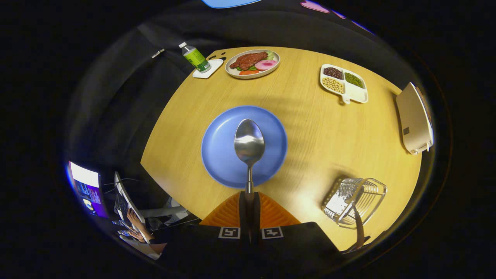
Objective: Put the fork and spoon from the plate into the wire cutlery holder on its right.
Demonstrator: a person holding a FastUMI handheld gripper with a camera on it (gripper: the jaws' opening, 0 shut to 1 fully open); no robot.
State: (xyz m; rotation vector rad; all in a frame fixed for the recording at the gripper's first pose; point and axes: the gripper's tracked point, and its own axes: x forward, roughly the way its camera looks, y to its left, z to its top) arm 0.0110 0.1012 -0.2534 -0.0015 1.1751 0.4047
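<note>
Wooden and round-edged, the worktop [310, 128] carries a blue plate [224, 155] at its middle, a wire cutlery holder [354, 201] to the plate's right, and farther back a dish of food [252, 64], a bottle [195, 57] on a small white tray, a divided dish of beans [343, 83] and a beige appliance [414, 118] at the far right edge. The gripper [249, 193] has its fingers pressed together on the handle of the spoon [249, 141], whose bowl points forward and hangs above the plate, apparently lifted clear of it. No fork lies on the plate; a dark handle-like shape rises from the holder, which may be the fork, though I cannot tell for sure. So the step in hand looks like carrying the spoon across. Next, the spoon should swing right until it is over the holder's open top, tip downward so it enters cleanly between the wires, and only then should the fingers part.
</note>
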